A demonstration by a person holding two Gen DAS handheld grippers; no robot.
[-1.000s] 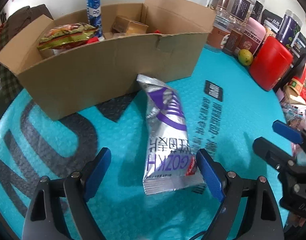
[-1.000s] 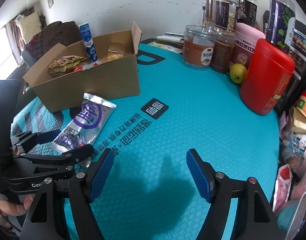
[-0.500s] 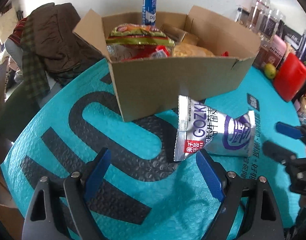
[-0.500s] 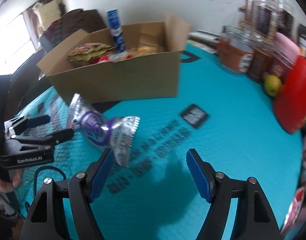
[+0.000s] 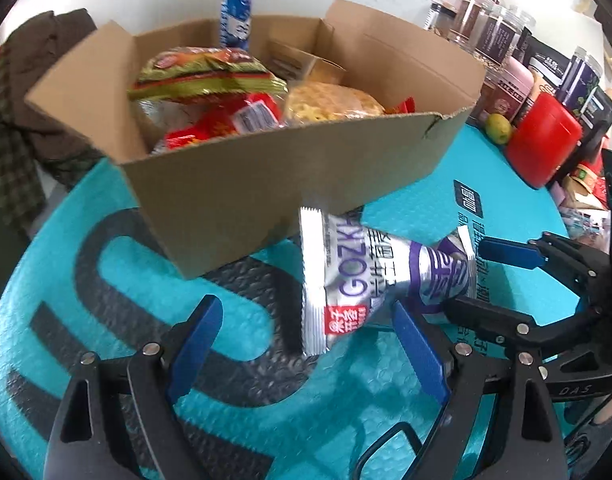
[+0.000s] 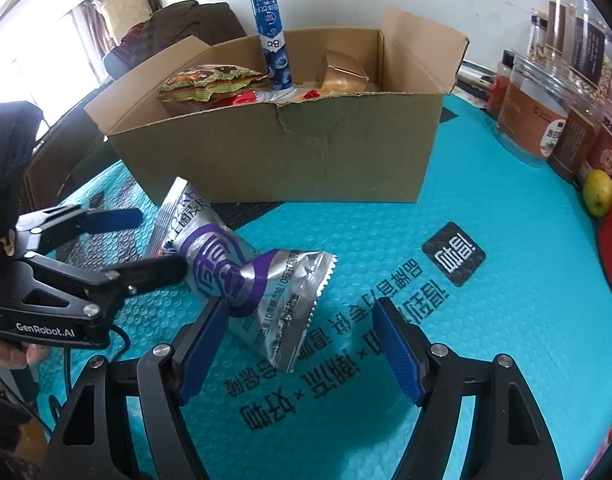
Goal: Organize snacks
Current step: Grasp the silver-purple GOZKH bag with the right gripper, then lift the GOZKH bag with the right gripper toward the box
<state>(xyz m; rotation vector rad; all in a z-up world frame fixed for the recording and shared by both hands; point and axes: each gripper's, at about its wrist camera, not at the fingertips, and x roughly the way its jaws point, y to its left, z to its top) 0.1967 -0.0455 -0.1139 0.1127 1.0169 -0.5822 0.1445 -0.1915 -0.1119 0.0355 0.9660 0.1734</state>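
A silver and purple snack bag [image 5: 380, 276] lies on the teal mat in front of a cardboard box [image 5: 265, 176] that holds several snacks and a blue tube [image 5: 235, 8]. My left gripper [image 5: 306, 344] is open, just short of the bag, whose near end lies between its jaws. My right gripper [image 6: 297, 344] is open, with the bag [image 6: 241, 276] right ahead of its left finger. In the right wrist view the left gripper's fingers [image 6: 105, 220] straddle the bag's far end. The box [image 6: 289, 152] stands behind the bag.
Jars [image 6: 534, 120], a red canister [image 5: 544, 144] and a lime [image 6: 598, 192] stand along the mat's right side. Dark clothing [image 5: 21, 120] lies to the left of the box. A black label [image 6: 454, 254] is printed on the mat [image 6: 466, 340].
The bag has turned and now lies crosswise by the box. Both grippers have swung toward the box and closed in on the bag from opposite ends.
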